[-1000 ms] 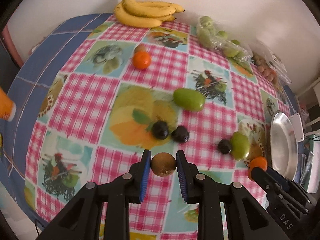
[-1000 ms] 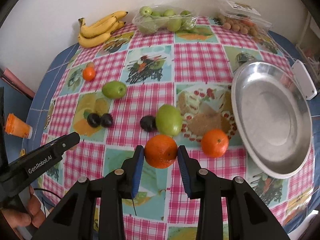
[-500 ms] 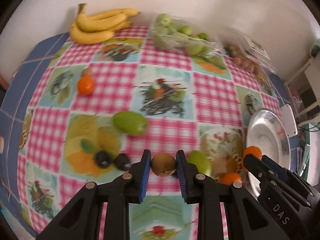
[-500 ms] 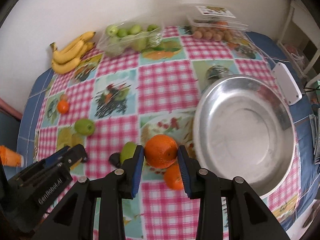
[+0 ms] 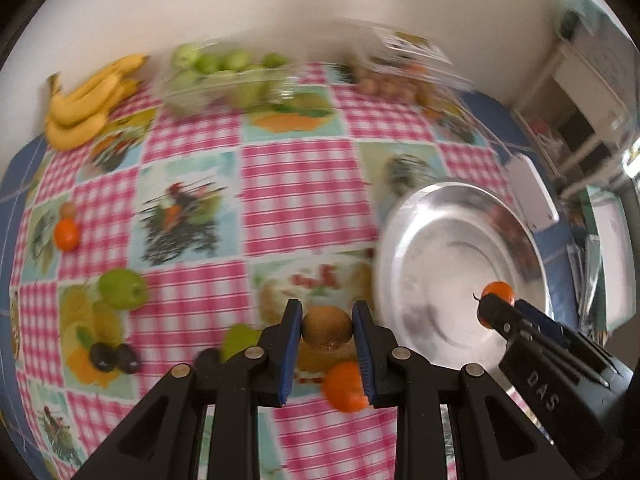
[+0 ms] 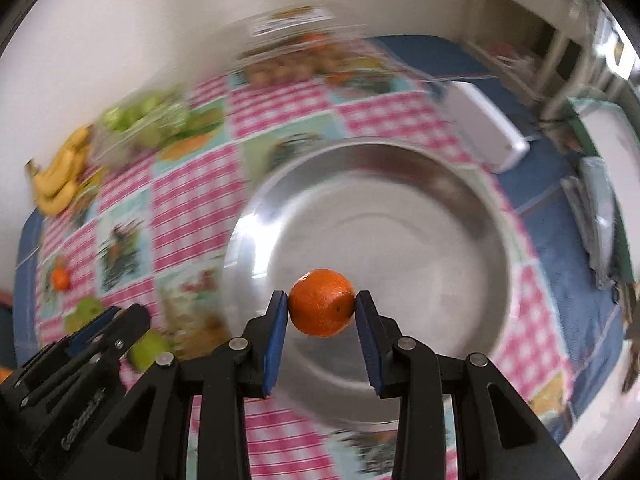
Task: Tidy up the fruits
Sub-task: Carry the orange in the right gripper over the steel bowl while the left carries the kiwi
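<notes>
The right gripper [image 6: 321, 309] has its blue pads pressed on either side of an orange [image 6: 322, 302], which sits between the fingertips and hangs over the inside of the metal bowl [image 6: 404, 184], clear of its floor. The gripper points steeply down at the bowl, its black arms reaching up from the bottom of the right wrist view. In the left wrist view this same gripper enters from the lower right, tilted up and to the left, with the orange at its tip above the bowl's right half.

The left gripper [image 5: 327, 330] is clamped on a brown kiwi [image 5: 327, 328], pinched between its two blue pads near the tips. It also aims steeply down and hangs over the checked tablecloth [image 5: 296, 184] just left of the bowl's rim. Below the kiwi, on the cloth, a second orange [image 5: 345, 387] lies partly hidden behind the right finger, and a green fruit [image 5: 239, 340] shows just left of the left finger.

Farther out on the cloth lie a green apple [image 5: 122, 289], two dark plums [image 5: 114, 358] side by side, and a small tangerine [image 5: 66, 233]. Along the wall at the far edge sit a bunch of bananas [image 5: 90, 104], a clear bag of green fruit [image 5: 224, 76] and a blurred clear pack of small brown fruit [image 5: 396, 80].
</notes>
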A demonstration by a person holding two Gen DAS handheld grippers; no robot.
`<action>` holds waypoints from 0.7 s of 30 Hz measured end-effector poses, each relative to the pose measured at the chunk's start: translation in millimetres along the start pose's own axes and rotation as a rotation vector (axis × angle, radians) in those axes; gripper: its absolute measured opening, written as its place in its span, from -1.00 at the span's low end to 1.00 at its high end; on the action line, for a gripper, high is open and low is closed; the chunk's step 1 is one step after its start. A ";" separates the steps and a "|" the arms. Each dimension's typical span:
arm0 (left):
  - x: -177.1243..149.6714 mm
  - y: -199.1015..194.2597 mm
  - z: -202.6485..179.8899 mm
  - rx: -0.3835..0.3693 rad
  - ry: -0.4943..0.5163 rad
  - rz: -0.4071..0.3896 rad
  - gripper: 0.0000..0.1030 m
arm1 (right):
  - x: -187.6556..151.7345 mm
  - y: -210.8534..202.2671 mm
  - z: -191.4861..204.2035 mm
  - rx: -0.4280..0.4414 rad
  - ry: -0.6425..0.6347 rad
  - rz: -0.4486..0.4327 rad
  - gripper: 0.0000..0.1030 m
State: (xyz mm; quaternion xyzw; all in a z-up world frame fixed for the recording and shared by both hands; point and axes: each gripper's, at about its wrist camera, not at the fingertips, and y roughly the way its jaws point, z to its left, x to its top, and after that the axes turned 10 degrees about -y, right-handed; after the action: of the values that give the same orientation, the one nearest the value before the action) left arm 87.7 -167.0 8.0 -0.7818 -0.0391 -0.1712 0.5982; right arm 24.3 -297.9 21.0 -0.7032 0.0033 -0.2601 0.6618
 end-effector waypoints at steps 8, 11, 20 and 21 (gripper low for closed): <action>-10.1 17.2 -55.8 -0.035 0.119 0.040 -0.46 | -2.8 4.2 -49.2 0.006 0.115 0.009 -0.29; -12.0 29.5 -64.7 -0.021 0.135 0.057 -0.46 | -2.8 8.0 -60.8 0.001 0.141 0.017 -0.29; -21.4 57.6 -71.1 -0.003 0.144 0.106 -0.46 | -7.4 31.3 -74.5 0.002 0.183 0.073 -0.29; -22.1 59.7 -71.1 0.000 0.144 0.109 -0.46 | -7.9 32.4 -74.2 0.000 0.184 0.077 -0.29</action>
State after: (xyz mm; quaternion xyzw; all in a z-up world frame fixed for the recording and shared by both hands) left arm 67.1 -248.1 -38.0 -0.7684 0.0468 -0.1943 0.6080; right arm 0.9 -368.0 -12.9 -0.6759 0.0912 -0.2977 0.6680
